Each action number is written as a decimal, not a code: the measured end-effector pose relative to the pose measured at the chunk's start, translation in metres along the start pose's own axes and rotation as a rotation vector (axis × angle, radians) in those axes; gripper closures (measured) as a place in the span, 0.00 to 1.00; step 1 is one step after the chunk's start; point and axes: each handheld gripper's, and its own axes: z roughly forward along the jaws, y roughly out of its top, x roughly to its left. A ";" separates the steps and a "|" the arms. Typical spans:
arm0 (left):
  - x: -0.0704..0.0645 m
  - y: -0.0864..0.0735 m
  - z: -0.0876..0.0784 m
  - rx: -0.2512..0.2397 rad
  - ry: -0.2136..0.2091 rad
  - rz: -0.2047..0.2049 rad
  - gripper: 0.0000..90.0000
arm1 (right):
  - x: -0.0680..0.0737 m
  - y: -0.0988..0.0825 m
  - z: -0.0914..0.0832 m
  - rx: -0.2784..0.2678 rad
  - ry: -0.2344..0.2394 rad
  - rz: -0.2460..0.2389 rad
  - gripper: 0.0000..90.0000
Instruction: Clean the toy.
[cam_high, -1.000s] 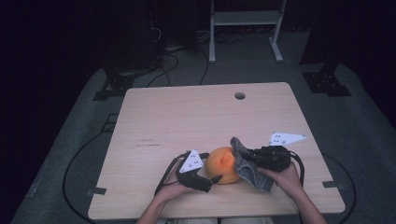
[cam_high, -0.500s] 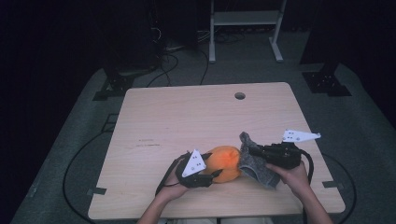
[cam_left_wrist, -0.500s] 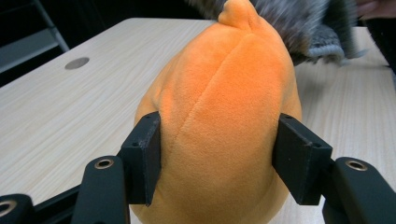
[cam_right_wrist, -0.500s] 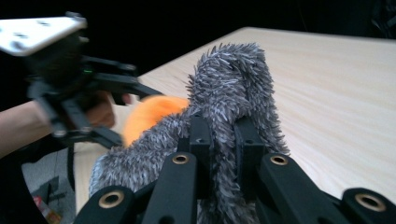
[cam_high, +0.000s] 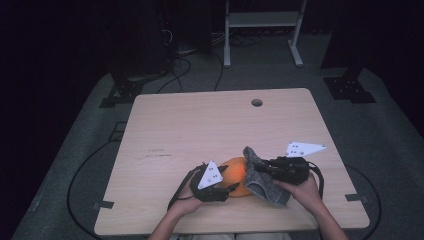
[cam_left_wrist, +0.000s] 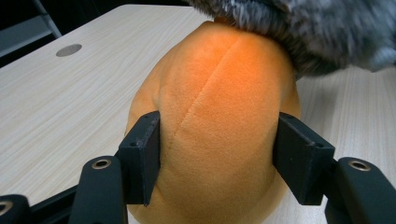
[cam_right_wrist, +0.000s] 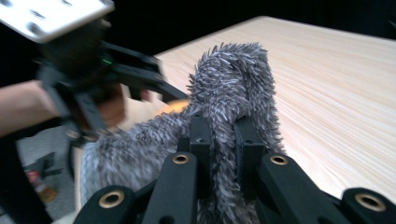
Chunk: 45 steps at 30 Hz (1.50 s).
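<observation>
Now we count one orange plush ball and one grey furry cloth, both near the table's front edge. Our left gripper, whose jaws have just been closing, grasps the ball by its sides. Our right gripper is clenched on the cloth, draped against the ball.

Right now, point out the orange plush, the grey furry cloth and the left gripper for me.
orange plush (cam_left_wrist: 219, 121): left gripper view, on its centre seam.
grey furry cloth (cam_right_wrist: 233, 79): right gripper view, on the raised fold.
left gripper (cam_high: 226, 183): high view, midway between its fingertips.
</observation>
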 end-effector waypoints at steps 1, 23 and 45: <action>0.001 0.000 0.000 -0.001 0.001 -0.004 0.41 | -0.004 -0.003 -0.002 0.015 -0.027 0.007 0.89; 0.006 -0.009 0.002 0.000 -0.031 -0.057 0.36 | -0.019 -0.019 0.001 0.073 -0.045 0.041 0.89; 0.013 -0.006 0.019 -0.024 -0.068 -0.147 0.07 | 0.012 -0.004 -0.007 0.074 0.003 -0.075 0.89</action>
